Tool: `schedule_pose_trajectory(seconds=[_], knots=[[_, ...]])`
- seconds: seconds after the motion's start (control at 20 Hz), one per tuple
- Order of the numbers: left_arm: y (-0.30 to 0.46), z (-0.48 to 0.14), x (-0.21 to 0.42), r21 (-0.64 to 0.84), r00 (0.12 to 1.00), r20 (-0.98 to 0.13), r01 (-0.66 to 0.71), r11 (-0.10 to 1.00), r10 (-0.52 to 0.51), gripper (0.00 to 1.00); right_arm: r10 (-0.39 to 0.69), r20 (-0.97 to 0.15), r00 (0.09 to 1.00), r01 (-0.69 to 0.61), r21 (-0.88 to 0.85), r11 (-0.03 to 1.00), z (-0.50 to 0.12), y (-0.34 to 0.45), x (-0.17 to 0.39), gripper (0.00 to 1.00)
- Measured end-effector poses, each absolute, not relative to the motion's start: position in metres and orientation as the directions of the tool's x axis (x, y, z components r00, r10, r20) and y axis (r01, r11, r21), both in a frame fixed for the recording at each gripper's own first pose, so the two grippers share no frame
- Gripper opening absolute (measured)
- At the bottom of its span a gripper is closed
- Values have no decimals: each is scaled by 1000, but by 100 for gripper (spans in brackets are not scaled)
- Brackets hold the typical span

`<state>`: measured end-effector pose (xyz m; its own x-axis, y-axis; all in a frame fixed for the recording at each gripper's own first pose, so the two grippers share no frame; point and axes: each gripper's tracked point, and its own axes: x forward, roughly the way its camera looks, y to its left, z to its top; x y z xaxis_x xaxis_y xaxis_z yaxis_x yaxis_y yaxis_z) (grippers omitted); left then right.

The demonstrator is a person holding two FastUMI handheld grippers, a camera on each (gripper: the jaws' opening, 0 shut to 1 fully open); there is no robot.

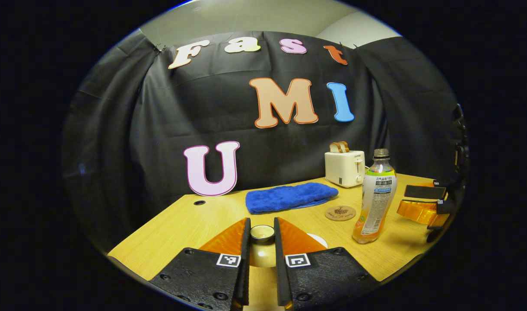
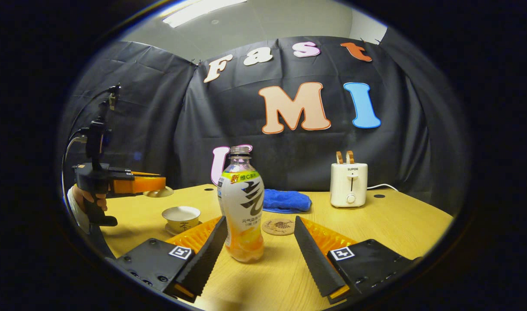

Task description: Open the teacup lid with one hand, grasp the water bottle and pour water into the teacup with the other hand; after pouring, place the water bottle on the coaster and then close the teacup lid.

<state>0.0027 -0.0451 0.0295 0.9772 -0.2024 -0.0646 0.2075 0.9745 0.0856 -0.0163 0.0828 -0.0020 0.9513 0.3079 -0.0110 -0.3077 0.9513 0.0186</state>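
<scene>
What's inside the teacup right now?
The teacup is uncovered; its lid is held up by the left gripper. In the right gripper view the pale inner wall shows near the rim, but the bottom is hidden, so water can't be judged.

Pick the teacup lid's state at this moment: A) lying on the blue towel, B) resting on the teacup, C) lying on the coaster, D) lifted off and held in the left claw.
D: the left claw holds the lid aloft, beside the uncovered teacup.
</scene>
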Motion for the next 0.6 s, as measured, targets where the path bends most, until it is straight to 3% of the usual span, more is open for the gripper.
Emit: schedule_pose_trajectory(seconds=[0.15, 0.2, 0.55, 0.6], knots=[[-31, 30, 1, 92, 982, -61, 182, 979, -177, 23, 325, -13, 945, -325, 19, 945, -3, 94, -13, 100], [-26, 29, 0, 90, 984, -58, 175, 980, -170, 23, 332, -16, 943, -331, 19, 943, -3, 98, -12, 95], [-11, 35, -3, 65, 988, -42, 150, 987, -148, 23, 352, -62, 934, -352, 17, 936, -12, 119, 4, 95], [-10, 36, -4, 63, 988, -40, 149, 987, -147, 23, 351, -72, 933, -351, 14, 936, -14, 120, 6, 99]])
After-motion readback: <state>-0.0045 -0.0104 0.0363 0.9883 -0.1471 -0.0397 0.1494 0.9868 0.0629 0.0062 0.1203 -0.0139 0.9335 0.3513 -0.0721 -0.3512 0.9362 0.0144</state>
